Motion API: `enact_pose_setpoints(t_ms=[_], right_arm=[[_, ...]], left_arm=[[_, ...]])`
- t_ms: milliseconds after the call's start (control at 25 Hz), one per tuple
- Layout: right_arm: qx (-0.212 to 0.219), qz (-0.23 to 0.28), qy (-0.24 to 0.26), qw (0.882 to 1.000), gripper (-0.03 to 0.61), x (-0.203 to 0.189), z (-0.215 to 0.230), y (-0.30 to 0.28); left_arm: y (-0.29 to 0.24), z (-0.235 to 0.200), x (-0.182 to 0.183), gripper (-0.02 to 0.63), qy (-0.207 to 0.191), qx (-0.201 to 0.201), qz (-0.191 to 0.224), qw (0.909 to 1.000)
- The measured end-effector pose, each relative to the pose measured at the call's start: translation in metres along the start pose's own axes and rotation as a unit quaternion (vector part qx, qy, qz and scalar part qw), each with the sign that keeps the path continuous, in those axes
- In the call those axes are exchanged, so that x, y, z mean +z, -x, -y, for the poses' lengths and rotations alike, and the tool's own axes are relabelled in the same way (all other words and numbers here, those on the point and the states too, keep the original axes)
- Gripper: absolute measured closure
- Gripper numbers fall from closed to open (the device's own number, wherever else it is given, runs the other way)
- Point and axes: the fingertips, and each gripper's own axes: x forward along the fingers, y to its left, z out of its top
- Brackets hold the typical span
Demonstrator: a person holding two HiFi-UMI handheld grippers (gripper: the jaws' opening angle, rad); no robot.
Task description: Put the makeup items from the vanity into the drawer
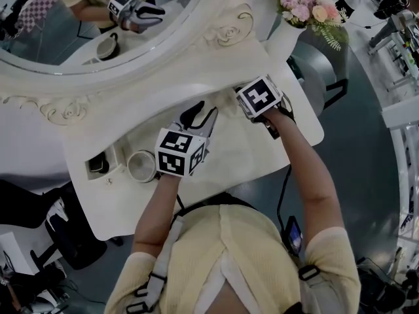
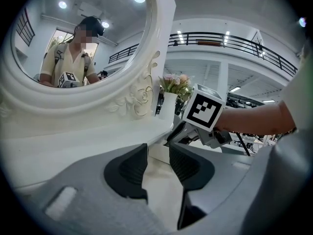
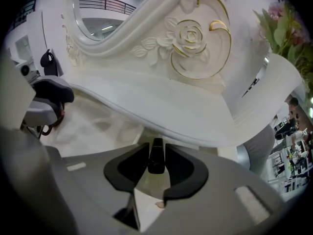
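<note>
Two tongs in play, and only one has cargo.

Right gripper view first. The right tongs (image 3: 156, 150) are clenched on a slim dark makeup stick (image 3: 156, 161). The pads press it from both sides and it stands upright between them. They nose steeply down under the overhanging ledge (image 3: 186, 116) of the vanity's carved back, with pale bench (image 3: 93, 124) showing below. No drawer edge I can call for certain from here.

Left gripper view now. The left tongs (image 2: 157, 166) stand released, with a clear gap between the pads and nothing in it but bench top. Straight ahead, the right tongs hang tip-down over a small white box-shaped piece (image 2: 158, 152) at the foot of the ledge. That may well be the drawer, though I can't confirm it.

Head view. Both tongs are over the middle of the bench, the left one nearer the front and the right one tucked in under the mirror (image 1: 98, 38). At the left end sit a round white pot (image 1: 141, 165) and, just beside it, a small open compartment (image 1: 112, 157) with something dark inside.

My read is that this is the carry-and-drop step for the stick, with the pot at least yet to go. The next move calls for lining the stick up over the drawer opening and lowering it clear of the ledge. Then the grip should loosen gently so the stick doesn't tip or roll out. The free left tongs look well placed to go for the pot.
</note>
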Motion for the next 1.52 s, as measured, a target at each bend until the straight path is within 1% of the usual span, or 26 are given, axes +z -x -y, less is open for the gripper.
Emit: enact_pose_setpoints(t_ms=[160,400,520,600,840,960,1160,1360,1520], right_arm=[[-0.004,0.007,0.0,1.0,0.466,0.0,0.002,0.002],[-0.001,0.008,-0.014,1.0,0.451,-0.005,0.006,0.006],[0.007,0.02,-0.025,0.999,0.453,-0.004,0.003,0.012],[-0.004,0.03,-0.027,0.999,0.453,-0.004,0.006,0.017],[-0.015,0.079,-0.042,0.996,0.453,-0.002,0.003,0.041],[-0.007,0.111,-0.051,0.992,0.455,0.001,-0.002,0.048],[-0.016,0.155,-0.066,0.986,0.462,0.002,-0.007,0.064],[-0.009,0.182,-0.072,0.981,0.462,0.001,-0.018,0.08],[-0.009,0.21,-0.082,0.974,0.464,0.003,-0.023,0.092]], left_arm=[[0.001,0.001,0.0,0.474,0.002,-0.002,0.0,1.0],[0.001,0.002,0.0,0.474,0.004,-0.004,0.003,1.0],[0.002,0.004,0.001,0.474,0.005,-0.006,0.003,1.0],[0.002,0.005,0.001,0.474,0.006,-0.009,0.002,0.9999],[0.008,0.008,0.004,0.48,0.002,-0.014,0.009,0.9999],[0.01,0.008,0.006,0.48,-0.002,-0.016,0.011,0.9998],[0.014,0.005,0.005,0.48,-0.001,-0.01,0.01,0.9999],[0.02,0.001,0.004,0.48,0.002,-0.002,0.004,1.0],[0.024,0.0,0.005,0.48,0.004,-0.002,0.003,1.0]])
